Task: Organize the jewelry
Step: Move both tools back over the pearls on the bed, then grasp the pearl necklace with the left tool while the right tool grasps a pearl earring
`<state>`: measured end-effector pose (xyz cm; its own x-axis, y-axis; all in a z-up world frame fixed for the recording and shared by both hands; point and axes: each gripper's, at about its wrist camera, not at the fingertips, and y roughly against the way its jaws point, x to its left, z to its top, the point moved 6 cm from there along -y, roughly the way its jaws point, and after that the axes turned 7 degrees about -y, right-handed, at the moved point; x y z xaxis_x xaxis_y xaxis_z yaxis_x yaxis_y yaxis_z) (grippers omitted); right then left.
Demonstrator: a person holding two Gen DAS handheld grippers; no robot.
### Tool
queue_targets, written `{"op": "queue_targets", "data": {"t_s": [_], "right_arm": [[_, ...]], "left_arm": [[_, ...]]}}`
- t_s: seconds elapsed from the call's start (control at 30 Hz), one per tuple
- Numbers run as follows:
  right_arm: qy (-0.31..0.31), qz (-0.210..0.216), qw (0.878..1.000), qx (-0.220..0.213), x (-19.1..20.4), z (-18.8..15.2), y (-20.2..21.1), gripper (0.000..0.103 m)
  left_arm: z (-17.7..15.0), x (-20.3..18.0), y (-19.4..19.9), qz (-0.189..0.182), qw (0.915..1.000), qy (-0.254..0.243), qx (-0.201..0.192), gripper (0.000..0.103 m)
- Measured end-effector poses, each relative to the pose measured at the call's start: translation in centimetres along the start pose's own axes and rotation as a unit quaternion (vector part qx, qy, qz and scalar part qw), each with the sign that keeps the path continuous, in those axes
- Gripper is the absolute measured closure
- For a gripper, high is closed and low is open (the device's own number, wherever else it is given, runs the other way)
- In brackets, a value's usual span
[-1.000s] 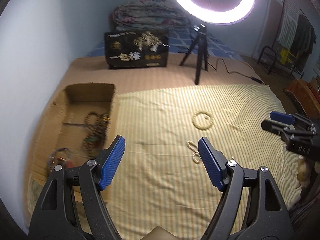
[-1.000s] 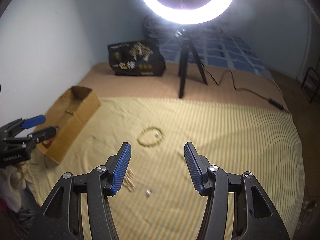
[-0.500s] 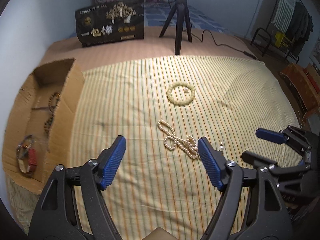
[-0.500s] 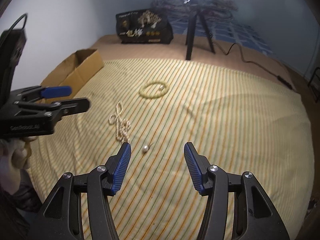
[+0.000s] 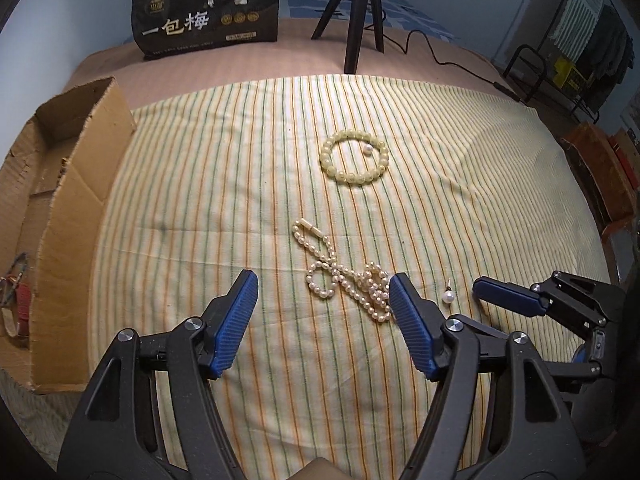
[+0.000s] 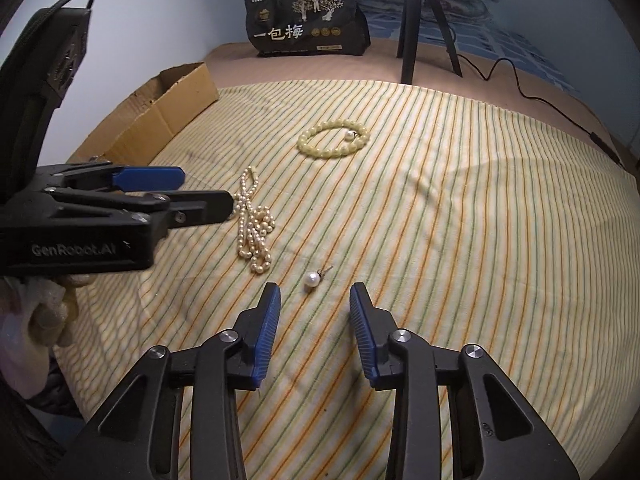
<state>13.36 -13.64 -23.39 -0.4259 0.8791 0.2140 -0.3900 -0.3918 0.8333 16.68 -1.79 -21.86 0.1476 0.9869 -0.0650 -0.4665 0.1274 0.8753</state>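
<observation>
Pearl necklace [image 5: 347, 276] heaped loose on striped cloth [image 5: 240, 184] in left wrist view, just ahead of left gripper [image 5: 323, 307], jaws wide, empty; limp and slippery, best pinched at the bunched part. Cardboard box [image 5: 76, 184] far left. Right wrist view: pearl earring [image 6: 312, 279] just beyond right gripper [image 6: 315, 312], jaws just narrowed, nothing between; tiny, light, apt to roll. Bead bracelet [image 6: 333, 143] farther off.

The striped cloth [image 6: 460, 208] lies bare to the right of the jewelry. Obstacles at centre: pearl necklace [image 5: 348, 280], green bead bracelet [image 5: 354, 158] farther back, single pearl earring [image 6: 313, 279] near the front. The cardboard box [image 5: 68, 208] walls off the left edge. A tripod [image 5: 358, 12] and black bag [image 5: 208, 4] stand behind the cloth.
</observation>
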Motion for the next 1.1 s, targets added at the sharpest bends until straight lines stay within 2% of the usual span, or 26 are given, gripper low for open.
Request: {"op": "queue_targets", "data": {"t_s": [0.4,0.73,0.83,1.1], "right_arm": [[0.010,-0.014,1.000,-0.004,0.0,0.2,-1.3,0.077],[0.030,-0.038,0.999,-0.008,-0.3,0.2,-1.5,0.089],[0.030,-0.039,0.999,-0.009,-0.4,0.3,-1.5,0.090],[0.032,-0.043,0.998,-0.011,-0.5,0.2,-1.5,0.094]], "left_arm": [[-0.1,-0.4,-2.1,0.000,0.9999,0.005,0.015,0.036],[-0.3,-1.2,-2.8,0.014,0.9997,-0.014,0.011,0.037],[-0.4,-1.7,-2.8,0.022,0.9992,-0.033,0.006,0.044],[-0.5,-2.7,-2.7,0.005,0.9986,-0.053,-0.004,0.075]]}}
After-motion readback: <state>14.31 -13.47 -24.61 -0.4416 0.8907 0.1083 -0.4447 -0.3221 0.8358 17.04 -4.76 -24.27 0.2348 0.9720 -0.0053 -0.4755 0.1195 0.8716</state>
